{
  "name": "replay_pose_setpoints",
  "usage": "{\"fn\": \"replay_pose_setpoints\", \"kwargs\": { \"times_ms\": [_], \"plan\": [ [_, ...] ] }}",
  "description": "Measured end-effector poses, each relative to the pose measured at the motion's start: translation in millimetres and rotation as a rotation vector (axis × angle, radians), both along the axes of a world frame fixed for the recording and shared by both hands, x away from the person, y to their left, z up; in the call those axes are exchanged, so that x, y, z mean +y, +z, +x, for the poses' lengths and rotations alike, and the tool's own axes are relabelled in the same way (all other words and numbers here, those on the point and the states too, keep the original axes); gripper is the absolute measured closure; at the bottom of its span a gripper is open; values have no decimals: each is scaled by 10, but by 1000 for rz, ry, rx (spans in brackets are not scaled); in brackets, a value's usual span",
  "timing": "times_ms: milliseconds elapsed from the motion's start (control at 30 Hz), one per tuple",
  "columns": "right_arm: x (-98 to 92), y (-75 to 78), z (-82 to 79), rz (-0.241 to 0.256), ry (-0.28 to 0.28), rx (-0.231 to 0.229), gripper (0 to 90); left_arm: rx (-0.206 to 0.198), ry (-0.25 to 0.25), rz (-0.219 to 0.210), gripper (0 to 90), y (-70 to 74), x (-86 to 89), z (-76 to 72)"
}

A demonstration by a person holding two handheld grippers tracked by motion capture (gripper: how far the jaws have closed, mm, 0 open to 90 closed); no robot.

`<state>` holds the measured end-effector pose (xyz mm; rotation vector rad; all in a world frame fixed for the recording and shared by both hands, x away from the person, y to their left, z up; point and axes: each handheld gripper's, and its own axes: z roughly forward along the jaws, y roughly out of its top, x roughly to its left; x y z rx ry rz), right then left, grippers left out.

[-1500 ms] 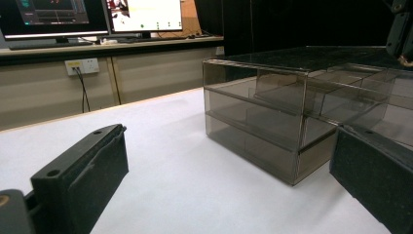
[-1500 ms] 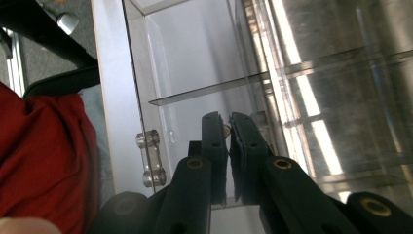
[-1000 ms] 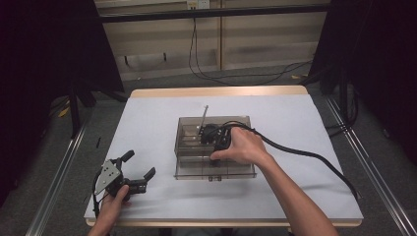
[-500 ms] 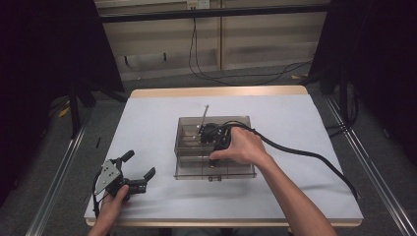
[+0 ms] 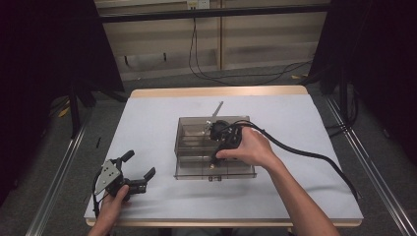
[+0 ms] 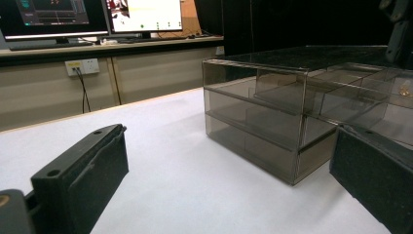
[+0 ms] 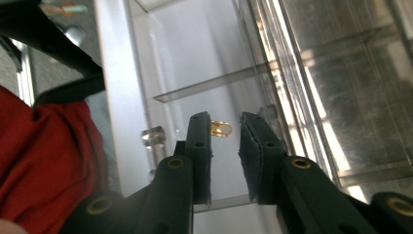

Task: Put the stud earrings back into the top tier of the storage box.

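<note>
the right gripper (image 7: pixel 225 146), fingers slightly apart and empty, lines up on the gold knob (image 7: pixel 221 128) of the clear drawer box (image 5: pixel 212 147) mid-table; next: close, then pull. the left gripper (image 5: pixel 129 172) rests wide open, holding nothing.

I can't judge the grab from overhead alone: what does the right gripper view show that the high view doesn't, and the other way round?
Right gripper view: a small gold knob on the clear drawer front, between the parted tips of the right gripper, not yet pinched, with a clear knob beside it.

High view: the whole white table, the left gripper open near its front-left corner, well apart from the box, and a thin rod behind the box.

Both: the smoky clear drawer box and the right gripper over its front.
</note>
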<state>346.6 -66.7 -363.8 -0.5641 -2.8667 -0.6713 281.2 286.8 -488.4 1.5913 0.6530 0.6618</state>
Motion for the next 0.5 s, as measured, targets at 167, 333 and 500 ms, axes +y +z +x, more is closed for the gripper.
{"fn": "replay_pose_setpoints", "kwargs": {
  "times_ms": [167, 333, 500],
  "plan": [
    [-162, 90, -65, 108, -1, -68, 733, 0, 1, -2, 7, 0, -1, 0],
    [-317, 91, -84, 174, -7, -108, 732, 1, 1, -10, 7, -2, -6, -1],
    [-557, 48, -144, 267, -44, -129, 711, 2, 1, -12, 7, -2, -8, -1]
  ]
}}
